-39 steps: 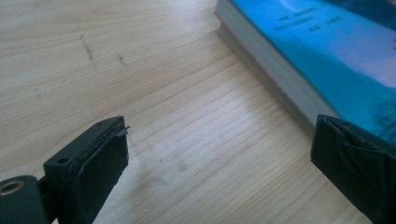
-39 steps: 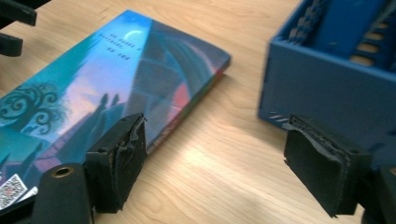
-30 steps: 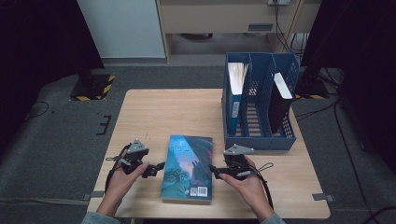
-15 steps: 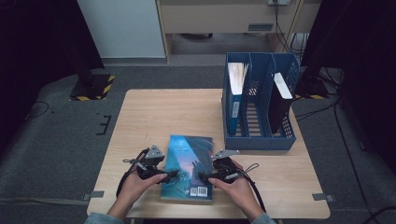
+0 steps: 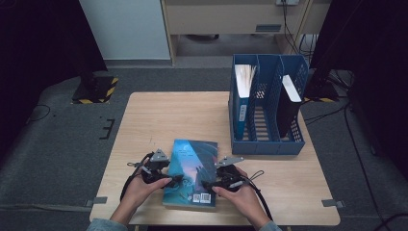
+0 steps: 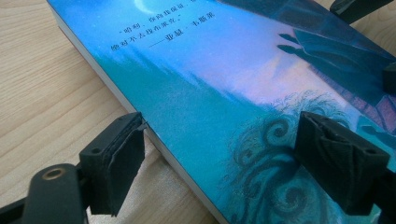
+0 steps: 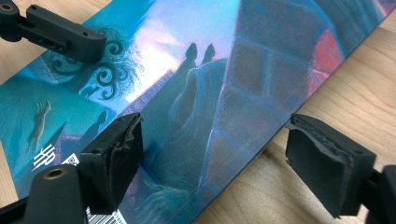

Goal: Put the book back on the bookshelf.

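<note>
A thick paperback book with a glossy teal and blue illustrated cover (image 5: 190, 172) lies flat on the pale wooden desk (image 5: 168, 115), near its front edge and with the barcode end toward the person. The left gripper (image 5: 174, 181) sits at the book's left long edge with its black fingers (image 6: 114, 161) spread, one down on the desk beside the page block and the other over the cover (nothing is pinched between them). The right gripper (image 5: 206, 184) stands at the opposite long edge, its fingers (image 7: 112, 158) likewise spread, one above the cover near the barcode and one over bare wood just beyond the spine. Farther back on the desk's right side stands a blue plastic mesh file rack (image 5: 267, 139) holding a blue binder (image 5: 241, 103) and a dark binder (image 5: 288, 103) upright in separate compartments.
</note>
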`<state>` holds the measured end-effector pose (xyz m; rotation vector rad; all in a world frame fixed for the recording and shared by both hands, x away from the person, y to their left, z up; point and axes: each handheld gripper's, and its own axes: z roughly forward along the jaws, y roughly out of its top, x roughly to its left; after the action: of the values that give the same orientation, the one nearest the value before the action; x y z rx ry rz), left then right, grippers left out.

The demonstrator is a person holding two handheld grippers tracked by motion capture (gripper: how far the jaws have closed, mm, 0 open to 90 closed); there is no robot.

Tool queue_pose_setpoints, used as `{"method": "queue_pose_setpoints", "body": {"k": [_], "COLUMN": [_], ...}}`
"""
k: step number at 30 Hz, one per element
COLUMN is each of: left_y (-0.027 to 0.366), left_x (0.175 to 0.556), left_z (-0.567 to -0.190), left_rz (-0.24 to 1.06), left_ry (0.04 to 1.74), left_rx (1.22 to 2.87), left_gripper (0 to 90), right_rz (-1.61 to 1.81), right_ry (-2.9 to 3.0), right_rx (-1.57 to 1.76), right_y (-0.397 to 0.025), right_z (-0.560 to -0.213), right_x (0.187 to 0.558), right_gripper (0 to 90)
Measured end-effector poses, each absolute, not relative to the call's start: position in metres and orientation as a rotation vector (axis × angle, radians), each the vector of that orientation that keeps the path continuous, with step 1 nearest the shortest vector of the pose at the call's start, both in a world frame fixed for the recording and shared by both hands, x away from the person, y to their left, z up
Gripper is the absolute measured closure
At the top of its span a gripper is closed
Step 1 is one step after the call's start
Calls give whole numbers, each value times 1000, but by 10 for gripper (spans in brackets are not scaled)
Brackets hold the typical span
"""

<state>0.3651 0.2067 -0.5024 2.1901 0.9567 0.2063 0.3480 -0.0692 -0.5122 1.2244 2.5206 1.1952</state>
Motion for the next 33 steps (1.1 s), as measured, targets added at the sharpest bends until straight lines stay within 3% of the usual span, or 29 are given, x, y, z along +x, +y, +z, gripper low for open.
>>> {"method": "queue_pose_setpoints", "body": {"k": [7, 20, 33], "left_y": [208, 208, 214], "left_x": [367, 369, 370], "left_z": [-504, -504, -503], "left_rz": [194, 182, 183], "left_ry": [954, 951, 957], "left_rx": [2189, 2192, 2202], "left_gripper": [149, 138, 135], "right_rz": [1270, 1279, 1338], "right_ry": [2584, 2640, 2583], "right_rx": [1307, 1344, 1335], "right_y": [-74, -73, -63], "right_z": [-521, -523, -508], "right_x": [361, 369, 372], "right_gripper": [125, 125, 287]}}
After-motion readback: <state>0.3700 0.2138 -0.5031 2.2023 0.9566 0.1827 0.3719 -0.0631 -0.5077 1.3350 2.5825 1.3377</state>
